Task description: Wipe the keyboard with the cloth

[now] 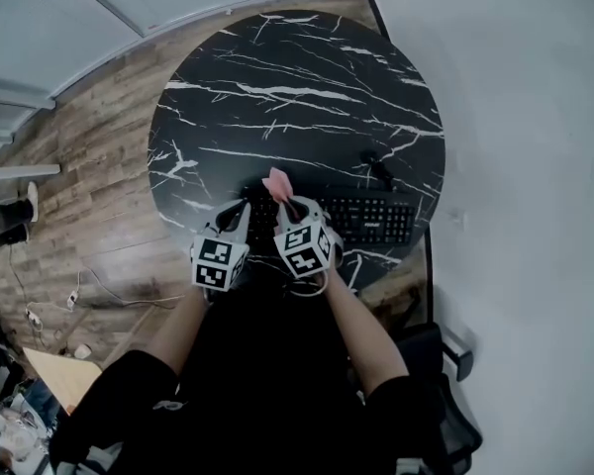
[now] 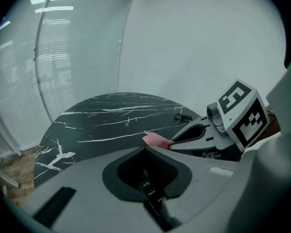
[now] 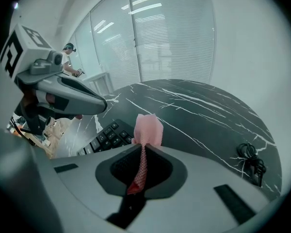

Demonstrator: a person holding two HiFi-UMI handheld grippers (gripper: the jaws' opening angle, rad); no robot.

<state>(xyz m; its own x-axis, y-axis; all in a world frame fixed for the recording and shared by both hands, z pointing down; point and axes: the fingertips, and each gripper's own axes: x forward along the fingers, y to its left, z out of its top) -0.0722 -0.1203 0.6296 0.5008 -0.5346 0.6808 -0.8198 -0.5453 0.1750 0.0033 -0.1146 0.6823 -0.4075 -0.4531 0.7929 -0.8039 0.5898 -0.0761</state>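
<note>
A black keyboard (image 1: 374,218) lies at the near right edge of the round black marble table (image 1: 297,87); its left keys (image 3: 105,137) show in the right gripper view. My right gripper (image 1: 285,199) (image 3: 143,147) hovers over the keyboard's left part, shut on a pink cloth (image 1: 277,182) (image 3: 148,129) that sticks up past the jaw tips. My left gripper (image 1: 243,209) (image 2: 146,147) is close beside it on the left, jaws together with nothing between them. From the left gripper view the cloth (image 2: 156,140) shows just ahead.
A coiled black cable (image 1: 376,166) (image 3: 250,160) lies on the table behind the keyboard. A dark chair (image 1: 445,359) stands at the lower right. Wood floor (image 1: 79,176) and a glass wall lie to the left. A person (image 3: 68,57) stands far off.
</note>
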